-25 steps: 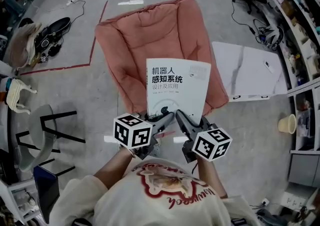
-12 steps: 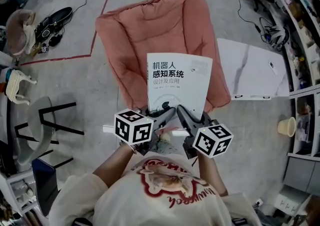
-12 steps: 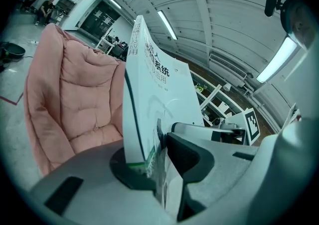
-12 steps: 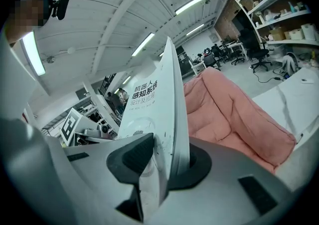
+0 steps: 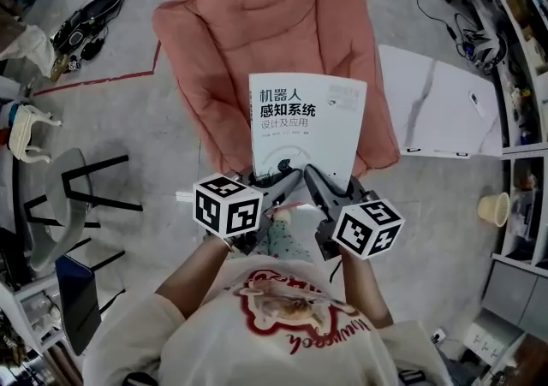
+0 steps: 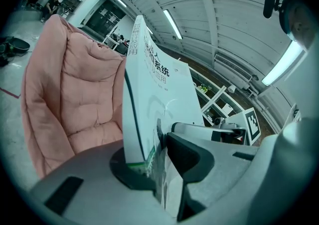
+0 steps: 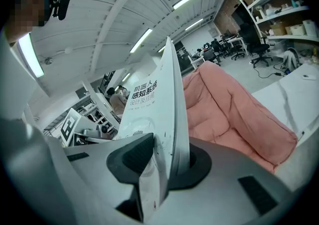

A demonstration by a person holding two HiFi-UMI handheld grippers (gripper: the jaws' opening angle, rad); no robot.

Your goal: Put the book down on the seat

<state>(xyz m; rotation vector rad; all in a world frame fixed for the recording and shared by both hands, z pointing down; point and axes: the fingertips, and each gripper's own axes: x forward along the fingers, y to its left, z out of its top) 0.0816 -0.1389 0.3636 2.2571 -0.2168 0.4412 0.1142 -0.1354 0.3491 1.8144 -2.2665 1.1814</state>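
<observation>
At the far left of the head view a black-legged stool (image 5: 81,192) stands on the floor, clear of the work. Next comes the left gripper (image 5: 284,181), its jaws pinching the near left corner of the book (image 5: 304,132). The left gripper view confirms it, with the book's lower edge clamped between the dark pads (image 6: 182,151).

The book is carried in the air over the front part of the pink padded seat (image 5: 257,33). Its cover faces up and its long axis runs away from the person towards the seat's back.

The right gripper (image 5: 313,183) pinches the opposite near corner in the same way, so neither hand is nearer. The seat cushion lies ahead of and below both grippers, so setting the book down probably calls for lowering it forward.

Only the head view shows the book's position over the seat. Only the gripper views show the bite on the pages and the cushion (image 7: 234,114) behind the book. A white marbled tabletop (image 5: 441,106) lies just beside the seat on the right.
</observation>
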